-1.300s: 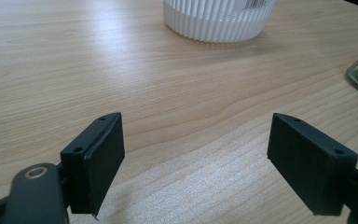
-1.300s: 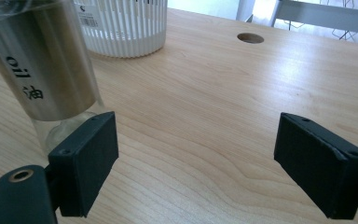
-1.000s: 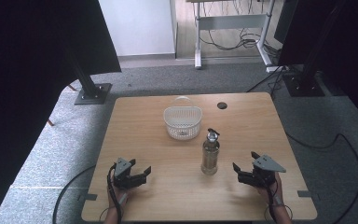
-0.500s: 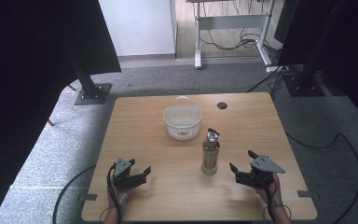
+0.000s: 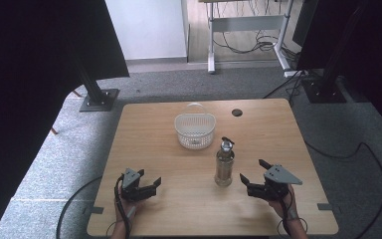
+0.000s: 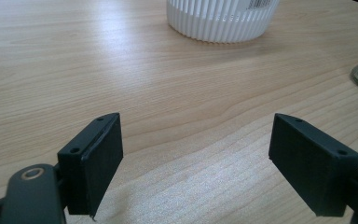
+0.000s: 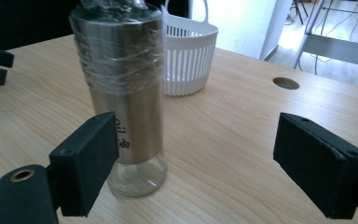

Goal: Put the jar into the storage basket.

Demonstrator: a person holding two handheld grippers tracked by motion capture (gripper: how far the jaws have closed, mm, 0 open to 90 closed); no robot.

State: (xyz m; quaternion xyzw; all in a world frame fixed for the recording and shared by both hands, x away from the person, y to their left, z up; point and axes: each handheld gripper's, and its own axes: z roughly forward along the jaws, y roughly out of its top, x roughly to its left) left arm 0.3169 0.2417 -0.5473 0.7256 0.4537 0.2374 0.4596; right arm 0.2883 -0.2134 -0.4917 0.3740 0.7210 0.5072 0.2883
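Bottle (image 7: 121, 93) shows shrink-wrap and label print up close in right gripper view; high view adds basket (image 5: 194, 130) far behind. Both grippers' jaws apart, empty: left gripper (image 5: 146, 185), right gripper (image 5: 253, 172).

The high view is looking forward and down from above the near edge of the table (image 5: 144, 124). The left gripper view is sitting low and close to the tabletop, facing the basket (image 6: 221, 18). The right gripper view is facing the bottle (image 7: 121, 93) at close range. All 3 views are sharing the basket.
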